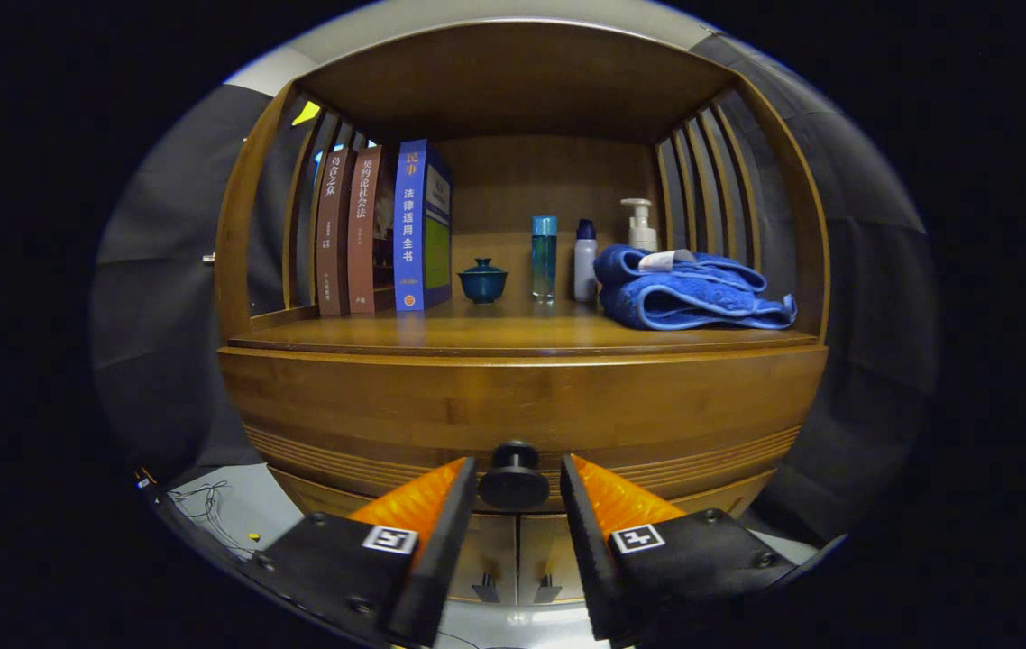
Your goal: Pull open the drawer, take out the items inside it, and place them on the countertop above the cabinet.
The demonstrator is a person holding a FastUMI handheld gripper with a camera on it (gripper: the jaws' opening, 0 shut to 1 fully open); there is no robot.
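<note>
A wooden cabinet fills the view, its drawer front (522, 410) shut and flush under the countertop (495, 333). A round dark knob (514, 476) sticks out of the drawer's lower middle. My gripper (517, 482) is open, one finger on each side of the knob, with small gaps between the knob and the pads. The drawer's inside is hidden.
On the countertop stand three books (387, 230) at the left, a small lidded blue cup (482, 281), a clear blue bottle (544, 257), a white bottle (585, 261), a pump bottle (639, 223) and a folded blue towel (689, 288). Two lower cabinet doors (517, 563) sit below the drawer.
</note>
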